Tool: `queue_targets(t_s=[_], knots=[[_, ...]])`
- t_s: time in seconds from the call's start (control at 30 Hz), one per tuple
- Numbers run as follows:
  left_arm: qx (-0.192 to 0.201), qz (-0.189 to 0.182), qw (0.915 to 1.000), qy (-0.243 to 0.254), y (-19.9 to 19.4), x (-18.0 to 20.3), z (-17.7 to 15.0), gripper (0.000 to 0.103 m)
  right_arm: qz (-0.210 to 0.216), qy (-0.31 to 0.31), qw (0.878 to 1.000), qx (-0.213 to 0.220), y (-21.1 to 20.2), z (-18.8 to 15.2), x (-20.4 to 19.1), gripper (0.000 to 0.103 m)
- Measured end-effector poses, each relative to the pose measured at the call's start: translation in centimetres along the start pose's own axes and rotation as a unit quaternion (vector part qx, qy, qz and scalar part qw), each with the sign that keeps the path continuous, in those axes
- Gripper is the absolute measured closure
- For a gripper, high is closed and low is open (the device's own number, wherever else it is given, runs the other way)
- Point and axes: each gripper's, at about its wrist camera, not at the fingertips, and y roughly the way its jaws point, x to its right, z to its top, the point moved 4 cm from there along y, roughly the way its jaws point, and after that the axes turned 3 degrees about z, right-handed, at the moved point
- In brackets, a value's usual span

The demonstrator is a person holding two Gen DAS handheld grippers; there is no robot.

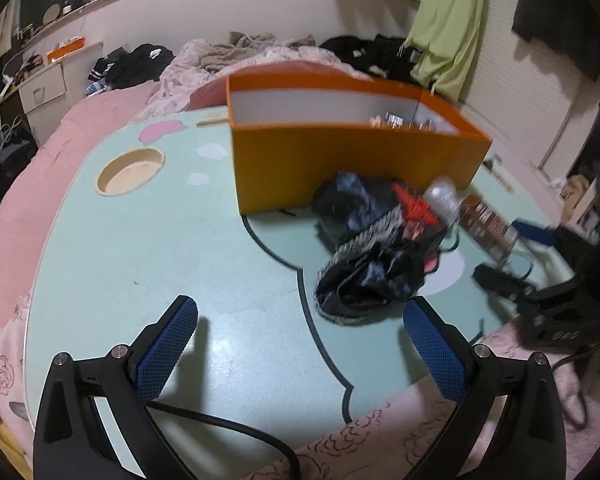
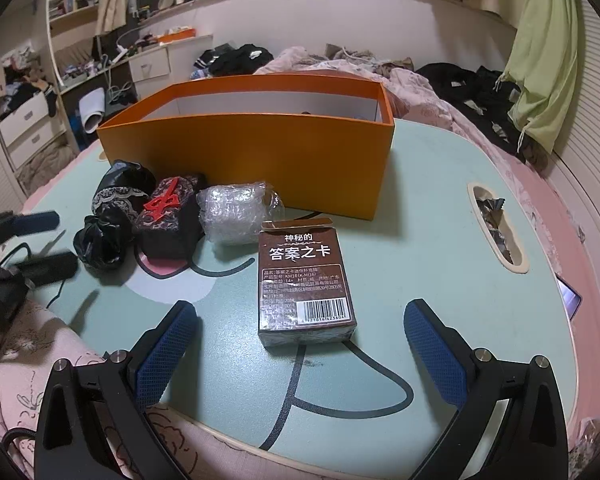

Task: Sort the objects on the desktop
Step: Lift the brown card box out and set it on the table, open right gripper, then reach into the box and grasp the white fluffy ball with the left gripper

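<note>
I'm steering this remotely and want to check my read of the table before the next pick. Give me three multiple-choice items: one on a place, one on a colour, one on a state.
1. Where is the brown card box?
A. inside the orange box
B. flat on the table, in front of the right tongs
C. on the bed

2. What colour is the big open box?
A. orange
B. green
C. white

3. How do the right tongs stand?
A. shut on the card box
B. shut on nothing
C. open, holding nothing

Answers:
1 B: the card box lies on the mint table, nearer the camera than the orange box, apart from the pads.
2 A: its outer walls are orange, the inside pale.
3 C: both blue pads stand wide apart, clear of the card box.
</note>
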Motion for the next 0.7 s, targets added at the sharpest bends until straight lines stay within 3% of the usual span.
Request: queue_targets(t_s=[0.2,0.3,0.43,0.57,0.7], knots=[[0.038,0.002,0.9992,0.009,-3.4,-0.2,5.5,0.007,0.0,0.0,1.0,0.0,0.0,0.0,0.0,0.0],[0.044,-0.017,0.9986,0.026,-4.0,0.1,9.5,0.024,0.0,0.0,1.0,0.001,0.0,-0.1,0.0,0.0],[-0.065,-0.065,0.9952,0.034,-0.1,1.2,14.1,0.05,0.0,0.0,1.0,0.0,-0.1,0.0,0.0,0.0],[-0.172,-0.062,0.9809,0.067,4.9,2.8,15.6,0.055,0.0,0.0,1.0,0.001,-0.1,0.0,0.0,0.0],[-0.243,-0.047,0.9659,0.077,8.4,3.8,14.7,0.055,0.001,0.0,1.0,0.001,0.0,0.0,0.0,0.0]])
